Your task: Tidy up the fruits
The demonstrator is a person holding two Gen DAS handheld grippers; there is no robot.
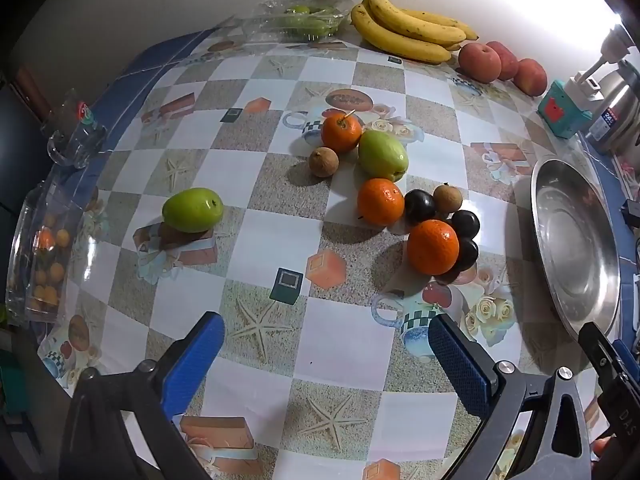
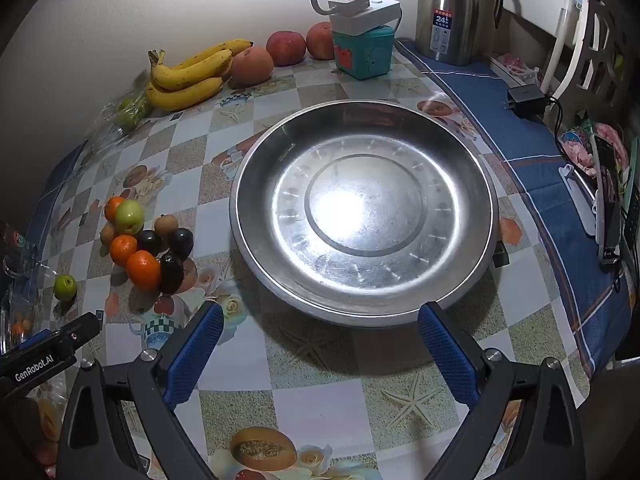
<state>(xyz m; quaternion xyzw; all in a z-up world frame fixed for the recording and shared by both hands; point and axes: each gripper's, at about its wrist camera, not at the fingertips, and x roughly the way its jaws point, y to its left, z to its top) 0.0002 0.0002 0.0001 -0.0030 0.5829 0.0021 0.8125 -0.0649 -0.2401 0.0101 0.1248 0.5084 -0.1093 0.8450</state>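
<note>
Both claws hang wide open, empty, above the worktop: left claw (image 1: 326, 344), right claw (image 2: 320, 328). Loose fruit pile (image 1: 400, 196) sits mid-worktop, just left of the bare steel basin (image 2: 476, 240). Oranges (image 1: 433, 246) look firm, light, slightly waxy; grip across the middle. Dark plums (image 1: 419, 206) likely softer, bruise easily; squeeze gently.

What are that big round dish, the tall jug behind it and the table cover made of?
The dish looks like thin polished metal, probably stainless steel: it mirrors the lamp glare and shows fine scuffs. The jug seems brushed steel, with a duller satin sheen and a paper label. The table cover looks like glossy printed plastic or oilcloth: flat starfish and cup pictures with soft reflections, though I cannot be sure.
</note>
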